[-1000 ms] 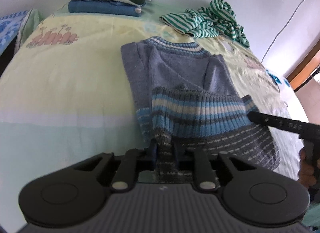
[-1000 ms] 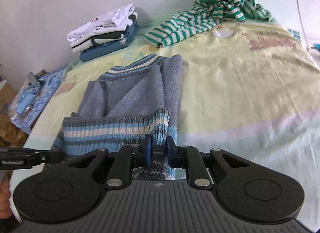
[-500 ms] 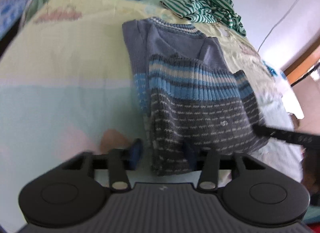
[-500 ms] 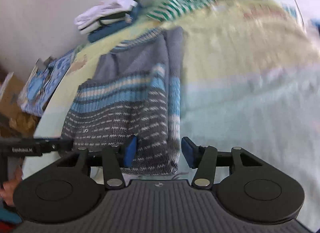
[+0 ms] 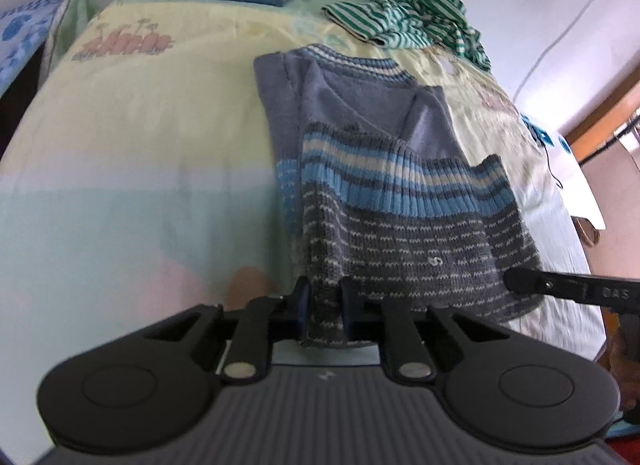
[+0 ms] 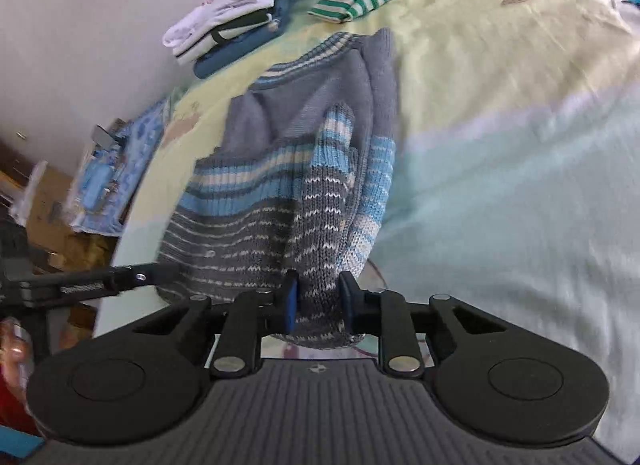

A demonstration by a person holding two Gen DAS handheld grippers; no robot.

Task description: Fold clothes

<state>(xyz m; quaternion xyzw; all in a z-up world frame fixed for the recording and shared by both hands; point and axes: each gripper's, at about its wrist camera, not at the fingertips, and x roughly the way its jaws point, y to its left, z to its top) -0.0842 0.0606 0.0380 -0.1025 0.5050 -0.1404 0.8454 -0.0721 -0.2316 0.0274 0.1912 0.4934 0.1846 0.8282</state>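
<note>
Both grippers, spread wide half a second ago, are closing again on the near edge of the knitted sweater (image 5: pixel 384 201) at the foot of the bed (image 5: pixel 132 137).

Nearest the lens, the left gripper (image 5: pixel 323 311) pinches the sweater's left corner between its blue pads, while the right gripper (image 6: pixel 318 301) clamps a bunched fold at the right corner; knit fabric fills both jaws. Folded lengthwise, the garment runs its long axis away from the cameras, ribbed collar at the far end, dark grey zigzag-flecked knit nearest, then ribbed blue and cream bands, then plain grey-blue. Beyond it lies a crumpled green-and-white striped top (image 5: pixel 408 17), and farthest back a neat stack of folded clothes (image 6: pixel 228 37) against the wall.
</note>
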